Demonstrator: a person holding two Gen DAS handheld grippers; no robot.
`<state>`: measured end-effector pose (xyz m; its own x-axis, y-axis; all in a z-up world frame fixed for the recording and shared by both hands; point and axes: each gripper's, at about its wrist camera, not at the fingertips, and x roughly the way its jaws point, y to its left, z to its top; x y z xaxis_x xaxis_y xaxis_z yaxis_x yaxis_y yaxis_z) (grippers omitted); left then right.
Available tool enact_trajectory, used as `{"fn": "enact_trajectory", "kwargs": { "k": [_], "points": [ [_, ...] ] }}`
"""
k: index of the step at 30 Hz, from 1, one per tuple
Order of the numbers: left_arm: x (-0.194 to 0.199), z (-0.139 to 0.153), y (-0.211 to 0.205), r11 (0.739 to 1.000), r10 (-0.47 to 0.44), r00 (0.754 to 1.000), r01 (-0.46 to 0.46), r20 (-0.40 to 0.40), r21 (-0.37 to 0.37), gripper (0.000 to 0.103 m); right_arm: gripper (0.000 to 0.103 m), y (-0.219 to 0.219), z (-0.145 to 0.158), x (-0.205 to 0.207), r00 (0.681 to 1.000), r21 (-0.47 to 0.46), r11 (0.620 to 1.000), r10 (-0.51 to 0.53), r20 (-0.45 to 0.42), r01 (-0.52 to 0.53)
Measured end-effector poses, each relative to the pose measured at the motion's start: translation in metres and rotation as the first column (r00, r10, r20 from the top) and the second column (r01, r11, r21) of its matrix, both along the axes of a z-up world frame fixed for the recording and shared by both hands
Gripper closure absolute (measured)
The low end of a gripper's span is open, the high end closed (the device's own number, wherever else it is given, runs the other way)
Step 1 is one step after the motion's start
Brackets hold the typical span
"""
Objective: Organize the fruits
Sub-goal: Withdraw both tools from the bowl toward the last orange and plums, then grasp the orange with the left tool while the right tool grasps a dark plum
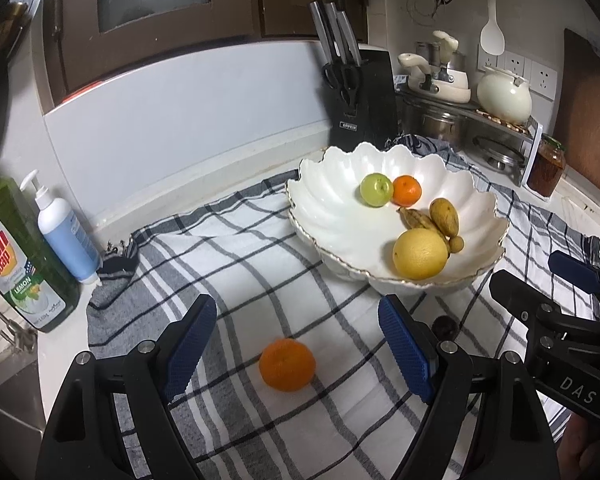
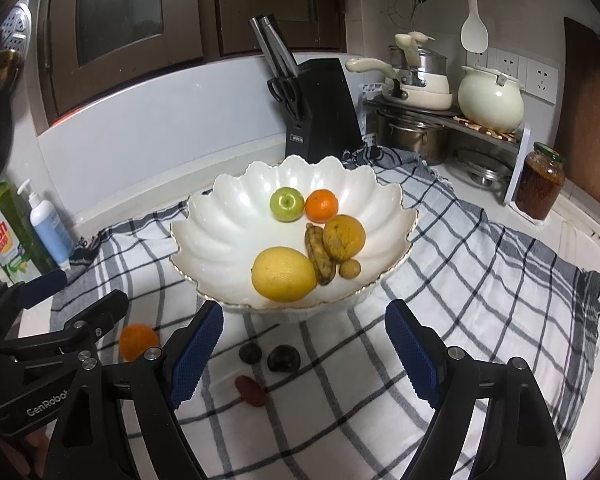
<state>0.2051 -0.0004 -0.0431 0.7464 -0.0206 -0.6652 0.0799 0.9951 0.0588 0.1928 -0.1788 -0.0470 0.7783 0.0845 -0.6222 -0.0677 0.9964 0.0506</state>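
Loose orange (image 1: 287, 365): lies on the checked cloth (image 1: 260, 264) near the counter's front edge, well short of the bowl (image 1: 332, 216). Left gripper (image 1: 300, 356): jaws wide apart, empty, the orange between the pads in view but not touched.

Small fruits: two dark round ones (image 2: 284, 357) (image 2: 250, 353) and a reddish date (image 2: 252, 390) lie on the cloth just before the bowl's near rim. Right gripper (image 2: 306, 358): jaws spread, empty, these fruits ahead of its left pad (image 2: 196, 354).

Bowl contents: green apple (image 2: 287, 204), an orange (image 2: 321, 205), a lemon (image 2: 284, 274), a brownish pear (image 2: 344, 237), a banana (image 2: 320, 254), a small round fruit (image 2: 350, 269). Far half is bare.

Judgement on the step in hand: take the loose orange. Lower the left gripper until the pads flank its widest girth, then close gently; the fruit is round and will roll if struck by one pad first. Avoid pinching the cloth. Lift clear of the scalloped rim and set it down in the bowl's bare side. Keep both grippers apart; they stand close at the middle front.
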Motion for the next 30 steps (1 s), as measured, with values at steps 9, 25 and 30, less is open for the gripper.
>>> {"fn": "enact_trajectory", "kwargs": {
  "k": [9,25,30],
  "points": [
    [-0.002,-0.023,0.005,1.0,0.005,0.999,-0.005,-0.041,0.007,0.02,0.019,0.006,-0.022,-0.001,1.0,-0.018,1.0,-0.004,-0.029,0.004],
    [0.006,-0.065,0.014,1.0,0.014,0.994,-0.013,-0.11,0.011,0.022,0.019,0.014,-0.057,0.006,0.996,-0.05,0.999,-0.015,-0.087,0.011],
    [0.013,-0.071,0.012,1.0,0.016,0.994,-0.014,-0.112,0.019,0.023,0.019,0.011,-0.065,0.01,0.994,-0.056,0.998,-0.031,-0.106,0.025]
  ]
}}
